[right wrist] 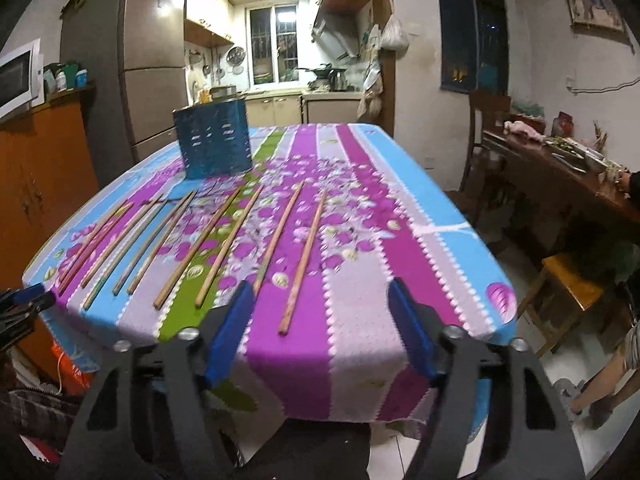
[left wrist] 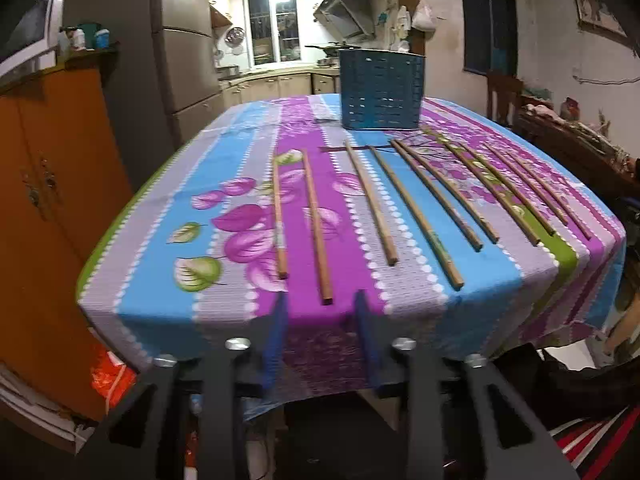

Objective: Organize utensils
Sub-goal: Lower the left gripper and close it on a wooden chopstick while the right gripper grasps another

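Note:
Several wooden chopsticks (left wrist: 316, 224) lie side by side on the striped floral tablecloth (left wrist: 224, 304), pointing toward a blue perforated utensil holder (left wrist: 381, 90) at the far side. My left gripper (left wrist: 322, 300) is open and empty, just off the near table edge, in line with the second chopstick from the left. In the right wrist view the chopsticks (right wrist: 304, 260) and the holder (right wrist: 212, 142) lie to the left. My right gripper (right wrist: 322, 292) is open wide and empty over the near edge, beside the rightmost chopstick.
An orange cabinet (left wrist: 48, 208) stands left of the table. A wooden side table (right wrist: 560, 176) with clutter and a stool (right wrist: 568, 292) stand to the right. A kitchen with a fridge (right wrist: 132, 72) lies behind. The left gripper (right wrist: 20, 308) shows at the right wrist view's left edge.

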The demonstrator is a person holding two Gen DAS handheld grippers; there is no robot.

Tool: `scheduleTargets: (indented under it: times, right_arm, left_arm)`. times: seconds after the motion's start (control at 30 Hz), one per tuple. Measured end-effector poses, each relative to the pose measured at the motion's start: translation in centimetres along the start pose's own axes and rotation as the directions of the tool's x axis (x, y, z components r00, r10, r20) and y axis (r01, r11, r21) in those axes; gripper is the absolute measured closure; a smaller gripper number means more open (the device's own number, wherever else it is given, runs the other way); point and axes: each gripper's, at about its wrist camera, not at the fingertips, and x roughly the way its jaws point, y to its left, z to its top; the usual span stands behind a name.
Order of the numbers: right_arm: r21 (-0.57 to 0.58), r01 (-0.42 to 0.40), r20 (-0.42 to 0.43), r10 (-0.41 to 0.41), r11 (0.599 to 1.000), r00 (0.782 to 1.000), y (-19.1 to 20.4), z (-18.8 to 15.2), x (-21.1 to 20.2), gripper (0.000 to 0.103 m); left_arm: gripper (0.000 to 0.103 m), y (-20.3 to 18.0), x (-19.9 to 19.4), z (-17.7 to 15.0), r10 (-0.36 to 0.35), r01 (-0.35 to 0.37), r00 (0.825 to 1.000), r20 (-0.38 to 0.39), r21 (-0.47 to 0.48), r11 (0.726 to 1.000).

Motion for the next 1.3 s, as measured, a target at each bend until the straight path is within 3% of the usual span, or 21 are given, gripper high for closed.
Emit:
scheduleTargets:
  times: [0.07, 0.13, 0.6, 0.8, 0.9, 1.3]
  right_arm:
    - [-0.008, -0.012, -0.011, 0.012, 1.000, 1.000, 0.4, -0.3, 0.2, 0.057]
    - [-0.016, -0.024, -0.018, 0.023, 1.000, 1.000, 0.7, -0.6, 0.4, 0.064]
    - [-0.123, -0.069, -0.037, 0.065, 0.990, 0.997, 4.0, -0.8, 1.8, 0.068]
    - [-0.133, -0.106, -0.055, 0.099, 0.985, 0.994, 4.8, -0.6, 2.9, 0.083]
    - [-0.174, -0.146, -0.053, 0.139, 0.974, 0.989, 6.4, -0.5, 3.2, 0.084]
    - [-0.167, -0.151, -0.064, 0.142, 0.974, 0.988, 8.8, -1.2, 6.0, 0.084]
  left_arm:
    - [0.084, -0.2, 0.6, 0.0, -0.014, 0.014, 1.000, -0.004, -0.001, 1.000]
    - [0.085, -0.4, 1.0, 0.0, -0.013, 0.013, 1.000, 0.014, 0.003, 1.000]
    - [0.085, -0.9, 2.2, 0.8, -0.001, 0.001, 0.999, 0.045, 0.013, 1.000]
    - [0.085, -0.7, 2.4, 0.8, -0.019, 0.020, 0.998, 0.066, -0.008, 1.000]
    - [0.092, -0.7, 2.4, 0.7, -0.018, 0.019, 0.997, 0.080, -0.014, 1.000]
    - [0.093, -0.7, 2.3, 0.4, -0.016, 0.018, 0.995, 0.099, -0.023, 1.000]
